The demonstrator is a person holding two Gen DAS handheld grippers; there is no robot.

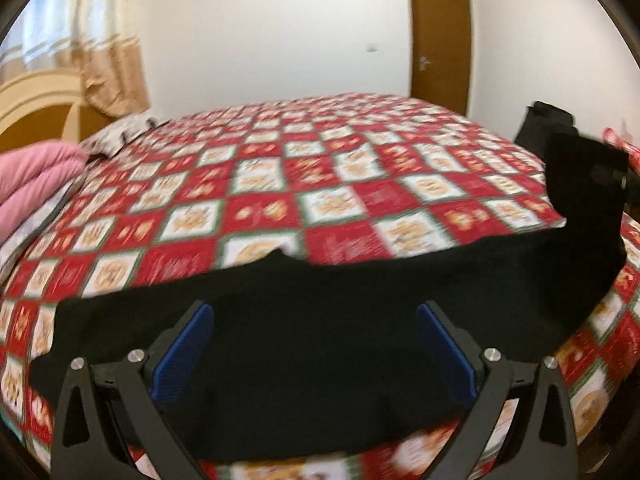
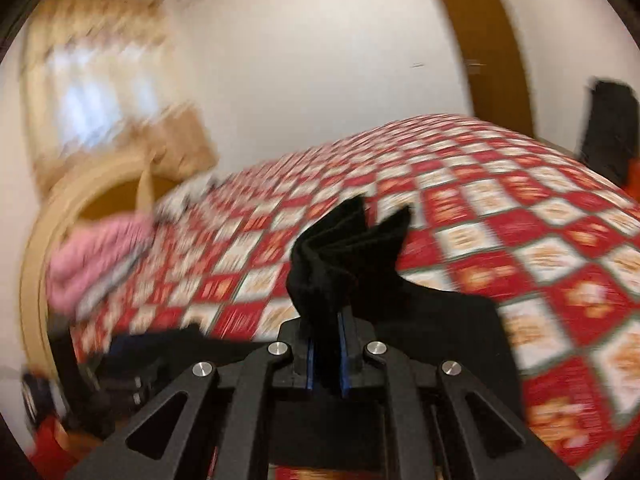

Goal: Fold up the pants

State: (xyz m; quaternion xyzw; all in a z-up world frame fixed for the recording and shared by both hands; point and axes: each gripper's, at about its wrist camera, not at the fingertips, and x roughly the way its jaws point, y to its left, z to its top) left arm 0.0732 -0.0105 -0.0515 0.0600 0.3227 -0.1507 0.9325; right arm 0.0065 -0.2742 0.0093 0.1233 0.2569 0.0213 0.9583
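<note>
Black pants point(image 1: 320, 320) lie across the near edge of the bed, stretched from lower left up to the right, where one end is lifted point(image 1: 580, 176). My left gripper point(image 1: 314, 312) is open and empty, its blue pads point(image 1: 186, 348) apart just above the pants. My right gripper point(image 2: 326, 320) is shut on a bunched end of the pants point(image 2: 344, 248), which sticks up between the jaws; the rest trails to the right point(image 2: 440, 320). The right wrist view is blurred.
The bed carries a red and white checked cover point(image 1: 320, 176). Pink folded bedding point(image 1: 36, 184) lies at the left by the headboard point(image 1: 32, 100). A curtain point(image 1: 104, 40) and a brown door point(image 1: 440, 40) stand behind.
</note>
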